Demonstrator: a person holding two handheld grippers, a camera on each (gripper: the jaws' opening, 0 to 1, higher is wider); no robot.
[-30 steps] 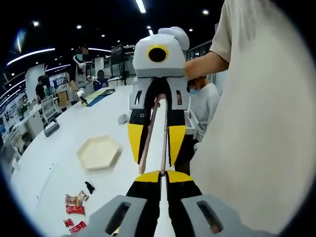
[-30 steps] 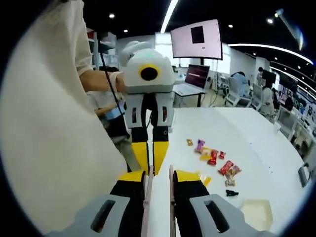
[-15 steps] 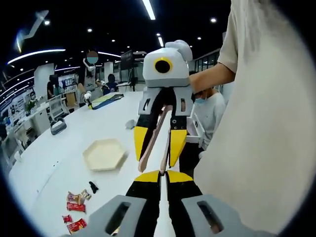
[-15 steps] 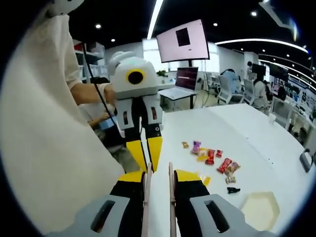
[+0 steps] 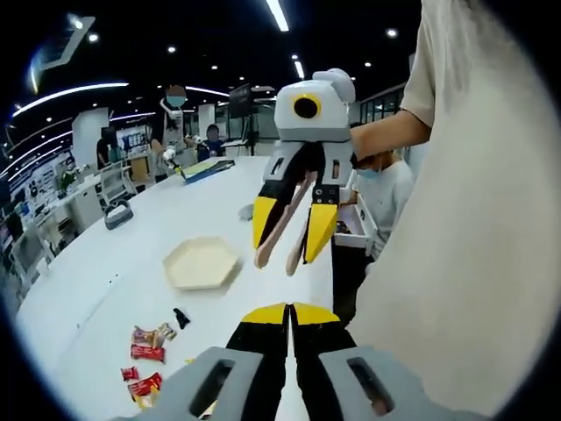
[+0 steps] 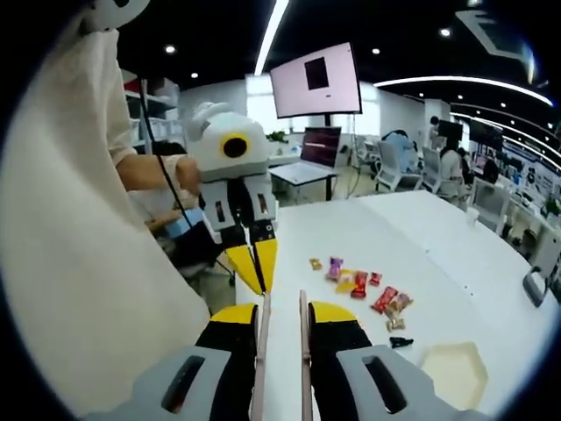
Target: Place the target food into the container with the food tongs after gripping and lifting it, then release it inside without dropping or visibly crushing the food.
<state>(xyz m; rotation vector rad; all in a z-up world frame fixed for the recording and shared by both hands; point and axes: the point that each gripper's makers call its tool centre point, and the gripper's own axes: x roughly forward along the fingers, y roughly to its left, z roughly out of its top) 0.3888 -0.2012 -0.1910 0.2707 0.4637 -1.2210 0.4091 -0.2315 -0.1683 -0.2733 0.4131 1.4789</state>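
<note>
1. While both claws hang above a long white desk (image 5: 105, 289), the room behind is a big office with dark ceiling, strip lights and seated people at far workstations.
2. A wall screen (image 6: 316, 81) shows a pale pink picture above a laptop (image 6: 317, 145).
3. The left claw (image 6: 254, 263) has its yellow tips pressed together and holds nothing.
4. The right claw (image 5: 289, 250) grips the food tongs (image 5: 279, 230), whose two blades stand apart at the tips.
5. Wrapped sweets (image 6: 359, 285) lie scattered on the desk, red, yellow and purple; which one is the target food I cannot tell.
6. A cream hexagonal tray (image 5: 202, 261) sits just beyond the sweets, beside a small black object (image 5: 181, 317).
7. The person's pale shirt (image 5: 473, 219) stands beside the desk.
</note>
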